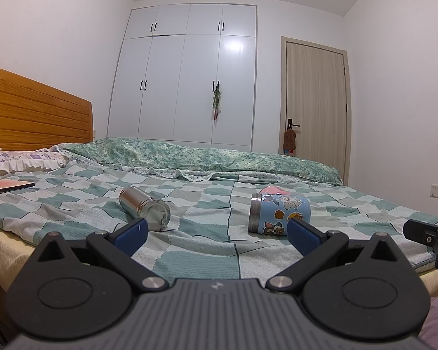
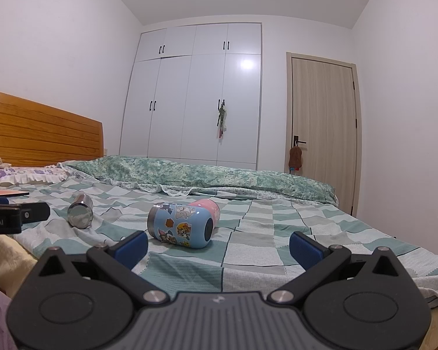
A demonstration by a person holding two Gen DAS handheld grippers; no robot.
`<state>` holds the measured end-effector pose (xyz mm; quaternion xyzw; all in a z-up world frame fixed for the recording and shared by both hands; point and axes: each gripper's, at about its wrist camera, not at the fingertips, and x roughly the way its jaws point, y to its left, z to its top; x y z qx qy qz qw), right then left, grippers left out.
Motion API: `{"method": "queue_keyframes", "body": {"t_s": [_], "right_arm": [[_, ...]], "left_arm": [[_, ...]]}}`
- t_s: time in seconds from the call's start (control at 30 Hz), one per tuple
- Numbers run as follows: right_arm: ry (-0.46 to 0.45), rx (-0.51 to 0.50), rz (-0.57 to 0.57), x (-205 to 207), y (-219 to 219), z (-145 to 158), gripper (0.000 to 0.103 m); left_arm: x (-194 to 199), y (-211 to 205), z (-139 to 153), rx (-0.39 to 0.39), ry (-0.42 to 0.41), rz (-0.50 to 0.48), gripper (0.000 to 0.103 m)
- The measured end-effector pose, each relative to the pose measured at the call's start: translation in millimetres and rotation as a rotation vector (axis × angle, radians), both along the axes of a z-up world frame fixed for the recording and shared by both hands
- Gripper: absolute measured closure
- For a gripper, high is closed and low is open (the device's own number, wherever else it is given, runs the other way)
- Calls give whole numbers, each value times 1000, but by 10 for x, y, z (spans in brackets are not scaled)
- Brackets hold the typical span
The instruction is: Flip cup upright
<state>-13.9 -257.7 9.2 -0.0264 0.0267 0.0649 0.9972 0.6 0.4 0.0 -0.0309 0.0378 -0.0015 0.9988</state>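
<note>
The blue cup [image 2: 180, 225] lies on its side on the checked bedspread [image 2: 277, 248], not yet upright. Seen from the right gripper [image 2: 219, 243], the cup sits just ahead and a little to the left of the gap between the fingers, its long axis running roughly crosswise, dark base end toward the right and steel rim end toward the left. From the left gripper [image 1: 216, 234] the same cup [image 1: 279, 214] lies ahead and to the right, close behind the right-hand blue pad, rim end toward the left. The right gripper looks the nearer and better lined up, so it is probably the one to take the cup.

Both grippers are spread wide and hold nothing.

A pink cup [image 2: 207, 205] lies touching or just behind the blue cup, and a steel cup [image 2: 80, 213] lies well to the left of it, also on its side. Beyond the blue cup a green quilt [image 2: 207, 176] is bunched along the far side of the bed, then a white wardrobe [image 2: 201, 93] and a door [image 2: 321, 110]. The soft, wrinkled bedspread may let a cup set upright tip over
</note>
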Motion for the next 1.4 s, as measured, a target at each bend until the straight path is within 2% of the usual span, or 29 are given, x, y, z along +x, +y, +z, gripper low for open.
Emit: {"method": "queue_keyframes", "body": {"t_s": [0.97, 1.13, 1.4], "right_arm": [[3, -1, 4, 5, 21, -13, 0], [-8, -7, 27, 66, -4, 44, 0], [-7, -7, 37, 408, -52, 229, 0]], "left_arm": [[6, 5, 25, 4, 9, 2, 0], [94, -98, 169, 9, 26, -31, 0], [422, -145, 491, 78, 25, -87, 0]]}}
